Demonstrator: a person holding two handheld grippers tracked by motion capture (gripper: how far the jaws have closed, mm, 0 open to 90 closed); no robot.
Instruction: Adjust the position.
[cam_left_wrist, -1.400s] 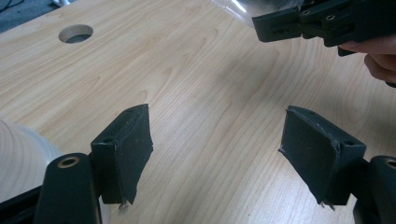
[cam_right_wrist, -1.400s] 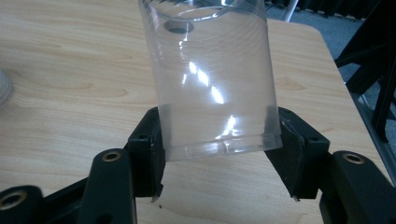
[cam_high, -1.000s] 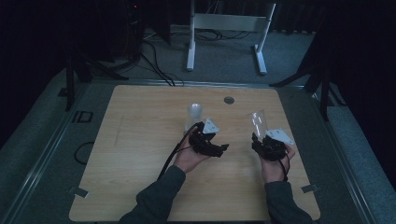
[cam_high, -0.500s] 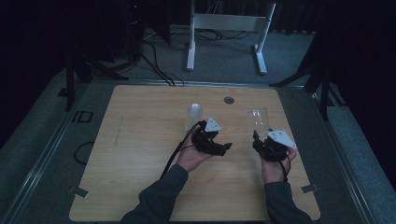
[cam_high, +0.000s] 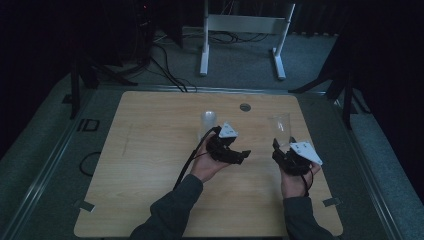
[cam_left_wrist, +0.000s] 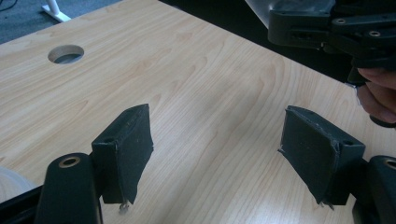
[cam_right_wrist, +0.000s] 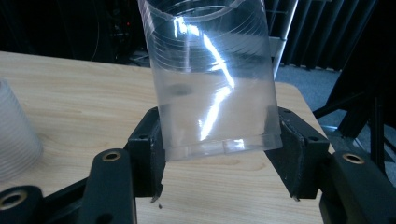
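Right gripper view: the clear plastic cup (cam_right_wrist: 212, 79) stands slightly tilted between the black jaws of the right gripper (cam_right_wrist: 224, 156), which pinch its base, lifted off the wooden table (cam_right_wrist: 70, 98). No writing shows on the cup. A second, ribbed cup (cam_right_wrist: 14, 135) stands on the table at this view's left edge. In the high view it stands just behind the left gripper (cam_high: 235, 156), whose jaws are spread with nothing between them, its own view showing a round hole (cam_left_wrist: 66, 53) in the tabletop.
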